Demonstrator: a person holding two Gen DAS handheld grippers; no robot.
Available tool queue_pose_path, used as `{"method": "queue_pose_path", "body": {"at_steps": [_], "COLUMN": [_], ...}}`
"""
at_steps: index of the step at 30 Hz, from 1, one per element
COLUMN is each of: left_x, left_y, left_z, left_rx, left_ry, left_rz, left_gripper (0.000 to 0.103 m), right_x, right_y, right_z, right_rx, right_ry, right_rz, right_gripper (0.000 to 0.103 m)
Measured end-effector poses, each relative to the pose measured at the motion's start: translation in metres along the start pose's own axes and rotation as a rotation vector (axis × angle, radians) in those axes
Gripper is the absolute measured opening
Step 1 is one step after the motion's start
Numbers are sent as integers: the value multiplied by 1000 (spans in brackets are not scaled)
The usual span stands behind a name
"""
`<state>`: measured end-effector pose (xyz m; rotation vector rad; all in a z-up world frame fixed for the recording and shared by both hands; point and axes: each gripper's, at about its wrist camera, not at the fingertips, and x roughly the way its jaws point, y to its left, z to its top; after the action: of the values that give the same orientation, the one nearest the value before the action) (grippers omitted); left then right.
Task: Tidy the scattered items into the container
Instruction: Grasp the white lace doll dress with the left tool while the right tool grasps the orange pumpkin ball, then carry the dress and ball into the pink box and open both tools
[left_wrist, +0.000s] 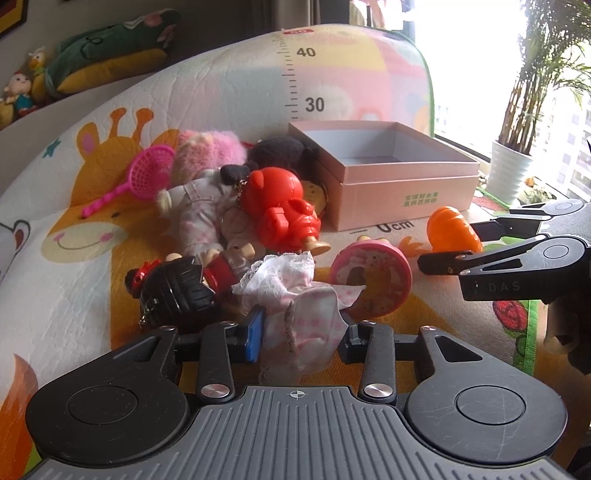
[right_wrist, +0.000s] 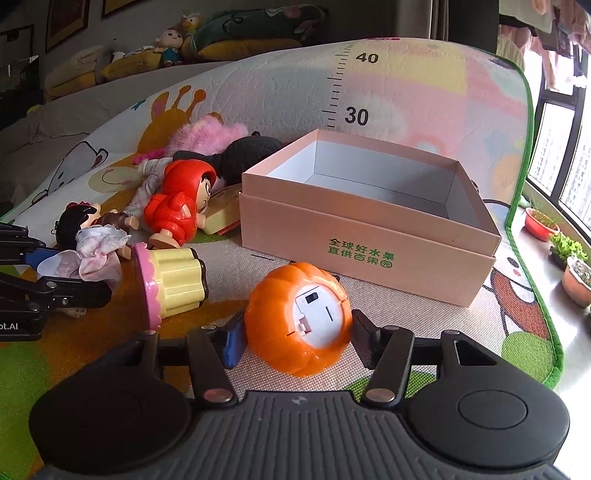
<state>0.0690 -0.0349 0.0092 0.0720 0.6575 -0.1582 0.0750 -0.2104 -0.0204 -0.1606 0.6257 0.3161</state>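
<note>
An open pink cardboard box (right_wrist: 369, 236) stands on the play mat, and nothing shows inside it. An orange pumpkin toy (right_wrist: 299, 317) fills the jaws of my right gripper (right_wrist: 295, 339); both pads touch its sides and its white base faces the camera. My left gripper (left_wrist: 301, 338) is closed on the pink-white lace dress (left_wrist: 306, 325) of a small doll. Beside it lie a pink-and-yellow cake toy (right_wrist: 173, 284), a black-haired doll (left_wrist: 173, 291), a red figure (left_wrist: 280, 206) and plush toys (left_wrist: 207, 151). From the left wrist view, the right gripper (left_wrist: 458, 243) and pumpkin (left_wrist: 452, 230) sit right of the cake toy (left_wrist: 373, 280).
A pink toy racket (left_wrist: 140, 177) lies left of the pile. The box (left_wrist: 388, 177) sits right of the toys. The mat's green edge (right_wrist: 532, 295) drops off to the right, with potted plants (right_wrist: 576, 273) by the window. Stuffed toys (right_wrist: 229, 33) line the back.
</note>
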Motion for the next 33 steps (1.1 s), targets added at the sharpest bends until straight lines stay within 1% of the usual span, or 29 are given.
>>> {"method": "queue_pose_path", "body": {"at_steps": [3, 7, 10, 13, 16, 24, 29, 33], "left_x": [-8, -16, -19, -20, -19, -13, -8, 0], "left_y": [-10, -32, -52, -67, -77, -88, -94, -96], "left_z": [2, 1, 0, 1, 2, 10, 15, 21], "left_rx": [3, 16, 50, 84, 95, 98, 110, 113], "left_ry": [-6, -4, 5, 16, 44, 105, 132, 151], "left_rz": [-29, -74, -116, -142, -173, -220, -241, -263], "left_gripper": [42, 42, 42, 42, 42, 42, 42, 42], "right_x": [-15, -38, -53, -64, -71, -81, -84, -83], "right_y": [-5, -12, -16, -20, -23, -35, -39, -45], "right_z": [-3, -13, -23, -31, -40, -52, -55, -58], "right_rx": [7, 31, 51, 71, 89, 157, 160, 187], "right_ry": [-14, -27, -30, -25, -17, -11, 0, 24], "right_rz": [-4, -19, -27, -32, -37, -46, -52, -25], "right_gripper": [57, 57, 57, 57, 57, 57, 57, 57]}}
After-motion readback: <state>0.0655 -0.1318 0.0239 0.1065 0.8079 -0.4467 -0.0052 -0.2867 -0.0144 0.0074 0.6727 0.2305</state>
